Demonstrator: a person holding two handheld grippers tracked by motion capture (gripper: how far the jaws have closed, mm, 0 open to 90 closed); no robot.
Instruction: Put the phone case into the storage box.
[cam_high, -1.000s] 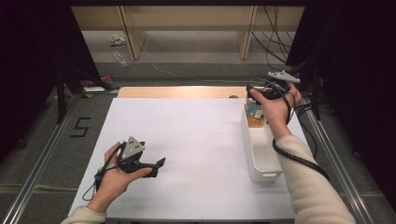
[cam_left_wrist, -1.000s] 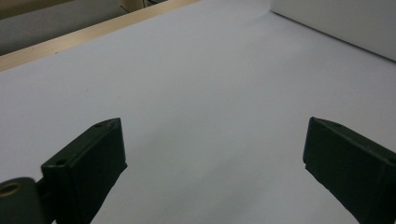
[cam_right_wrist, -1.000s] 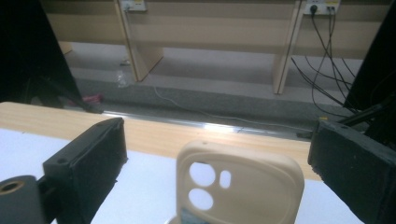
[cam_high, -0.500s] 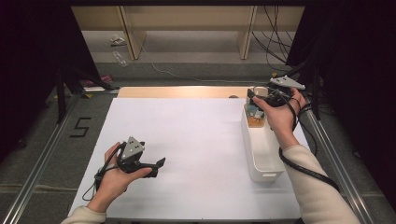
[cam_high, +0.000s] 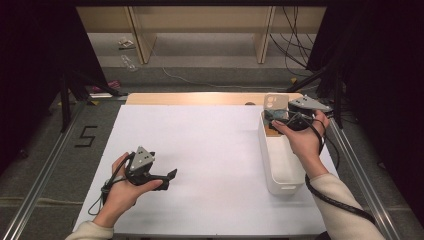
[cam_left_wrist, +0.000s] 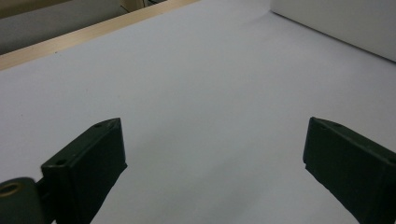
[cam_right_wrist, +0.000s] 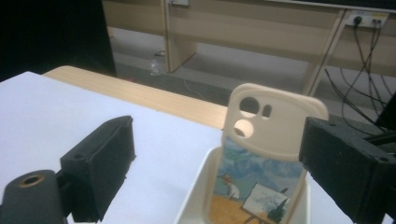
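Surface (cam_high: 200, 150): white sheet over a wooden top, a strip of bare wood showing along the far edge. Beyond it, floor with loose cables and pale furniture legs.

White bin (cam_high: 280, 165): long and narrow, standing at the right side of the surface, its length running away from me.

Phone case (cam_right_wrist: 268, 154): cream, with camera cut-outs at the top and a painted scene lower down (blue sky, a figure, an easel). It stands upright at the far end of the bin, its lower part inside, its top above the rim. In the high view it shows as a pale tab (cam_high: 276, 102) just left of my right hand.

Right claw (cam_right_wrist: 219, 163): jaws have just been closing but stand wide. The case sits ahead of them, between their lines; the right jaw overlaps its edge in the right gripper view, and I cannot tell whether it touches. The left jaw is well clear. Nothing clamped.

Left claw (cam_left_wrist: 212, 158): jaws wide apart, nothing between them, low over bare white sheet. My left hand (cam_high: 127, 182) rests at the near left, well apart from the bin.
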